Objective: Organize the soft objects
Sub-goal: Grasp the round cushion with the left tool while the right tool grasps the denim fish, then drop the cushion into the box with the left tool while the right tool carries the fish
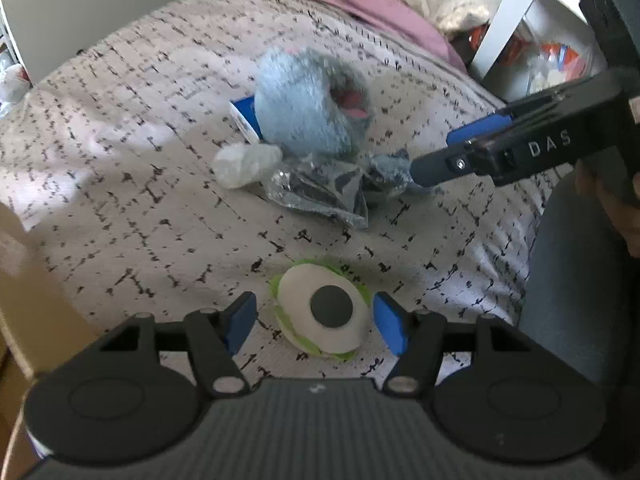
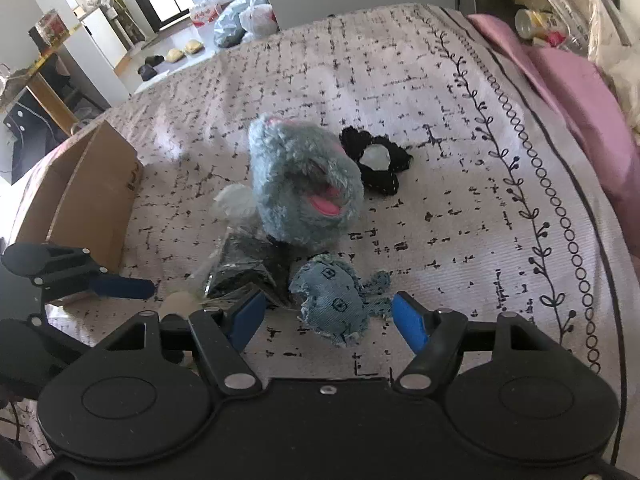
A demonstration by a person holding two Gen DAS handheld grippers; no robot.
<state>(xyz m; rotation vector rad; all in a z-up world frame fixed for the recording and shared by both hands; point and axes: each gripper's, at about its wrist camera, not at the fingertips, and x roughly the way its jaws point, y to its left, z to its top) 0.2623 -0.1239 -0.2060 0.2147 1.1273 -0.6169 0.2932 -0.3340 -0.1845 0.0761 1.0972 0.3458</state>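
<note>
While a fluffy blue-grey plush toy with a pink mouth sits near the middle of the bed, smaller soft things lie around it. Just in front of it is a crinkled clear plastic packet with dark contents, and beside that a small frayed denim toy. A black fabric piece with a white centre lies just behind the plush, and a white crumpled lump rests at its other side. Nearer the person, well apart from the pile, lies a flat green-edged white disc with a dark round centre.

The left gripper points down over the disc, its blue fingers open on either side of it, not touching. The right gripper has its fingers open around the denim toy, with gaps on both sides.

The bed's cover is pale with black dashes and a vine border. A pink pillow lies at its far edge. An open cardboard box stands at the bed's side; what it holds cannot be told. Beyond, the room shows a pale floor, bags and shelving.
</note>
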